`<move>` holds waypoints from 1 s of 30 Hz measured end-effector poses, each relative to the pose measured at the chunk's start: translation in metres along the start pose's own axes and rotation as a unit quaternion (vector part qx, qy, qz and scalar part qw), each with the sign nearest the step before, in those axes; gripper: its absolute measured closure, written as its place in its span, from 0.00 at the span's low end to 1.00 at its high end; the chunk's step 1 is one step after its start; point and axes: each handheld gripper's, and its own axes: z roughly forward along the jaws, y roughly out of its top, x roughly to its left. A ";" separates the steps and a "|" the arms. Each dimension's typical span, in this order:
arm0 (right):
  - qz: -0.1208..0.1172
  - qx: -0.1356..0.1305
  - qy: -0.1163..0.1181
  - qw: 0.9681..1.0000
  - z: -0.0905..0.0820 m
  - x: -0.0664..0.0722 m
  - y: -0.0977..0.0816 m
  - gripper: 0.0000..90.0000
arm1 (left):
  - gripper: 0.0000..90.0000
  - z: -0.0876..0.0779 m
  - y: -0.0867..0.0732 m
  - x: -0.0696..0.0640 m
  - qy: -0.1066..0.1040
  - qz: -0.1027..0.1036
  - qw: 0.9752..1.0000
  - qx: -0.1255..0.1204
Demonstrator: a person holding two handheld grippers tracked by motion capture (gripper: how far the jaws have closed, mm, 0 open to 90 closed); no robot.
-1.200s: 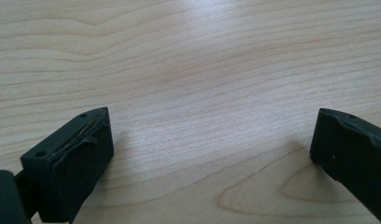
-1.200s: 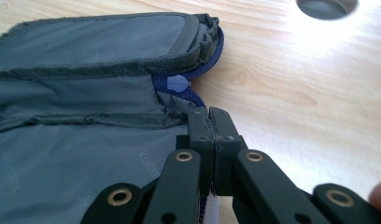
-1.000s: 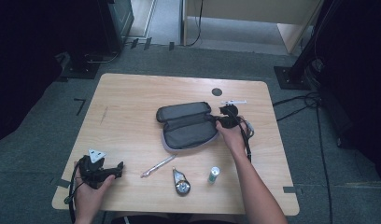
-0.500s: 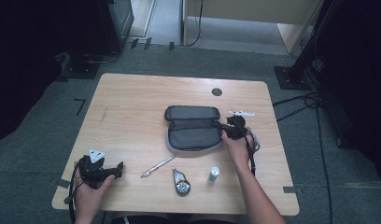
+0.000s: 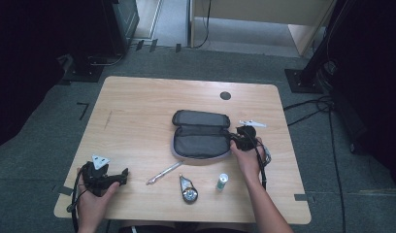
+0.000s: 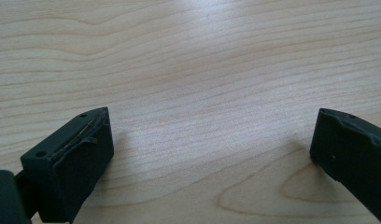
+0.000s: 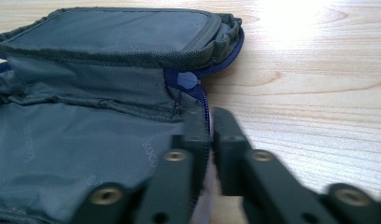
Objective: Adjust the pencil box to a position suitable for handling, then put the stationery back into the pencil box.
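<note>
- Grey fabric zip pouch [image 5: 201,136] is found lying opened flat at mid-worktop [image 5: 138,111], lid flap folded to its far side.
- Right tongs [image 5: 233,141] are set at the pouch's right end. Its blue zip edge [image 7: 205,100] is seen between them. A narrow slit is kept between the jaws, which have just been opening, and firm pressure on the edge is not judged to be applied.
- Left tongs [image 5: 122,177] are held well to the near left of the pouch, spread wide over bare wood, with nothing between them.
- Step judged in hand: the pouch's edge is being let go once the pouch is placed.
- Next move judged: the right tongs must be drawn back clear of the zip without snagging it, then a loose item taken up.
- Silver pen [image 5: 163,173], small metal clip-on light [image 5: 189,189] and small capped tube [image 5: 222,181] are noted just nearside of the pouch.
- Open room is noted left of and beyond the pouch. The worktop's right edge lies near the pouch's right end.
</note>
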 end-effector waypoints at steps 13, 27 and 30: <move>-0.050 -0.028 0.047 0.997 -0.037 0.001 -0.007 0.46 | 0.00 0.000 0.000 0.000 0.000 -0.001 1.000 0.000; -0.077 -0.056 0.075 0.993 -0.080 0.004 -0.026 0.39 | 0.00 0.000 0.000 0.000 0.000 -0.001 1.000 0.000; -0.080 -0.060 0.081 0.992 -0.088 0.006 -0.030 0.40 | 0.00 0.000 0.000 0.000 0.000 -0.001 1.000 0.000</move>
